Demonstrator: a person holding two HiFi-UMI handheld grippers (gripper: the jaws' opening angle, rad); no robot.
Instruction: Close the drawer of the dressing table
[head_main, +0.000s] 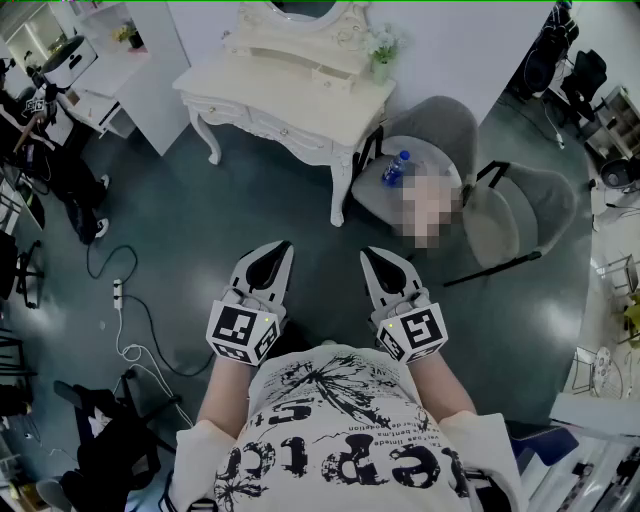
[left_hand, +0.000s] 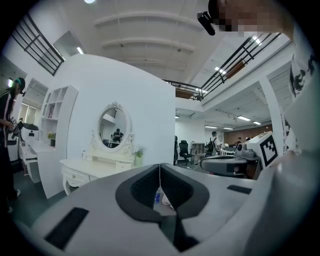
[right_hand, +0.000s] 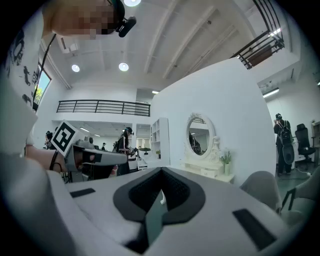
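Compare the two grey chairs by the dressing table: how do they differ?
Place: the near chair stands right beside the table; the far chair stands apart, farther right. Load: the near chair carries a bottle on its seat; the far chair shows none. Both are grey, padded and dark-framed.

The cream, oval-mirrored dressing table (head_main: 290, 100) has its small upper drawer (head_main: 338, 78) pulled out.

Head view: overhead, steeply down; desk (head_main: 290, 95) well ahead, frame top. Left gripper view: low, near level, desk (left_hand: 92, 166) left-centre, distant. Right gripper view: level, desk (right_hand: 209, 171) right-centre. All three share desk, oval mirror (left_hand: 112, 127).
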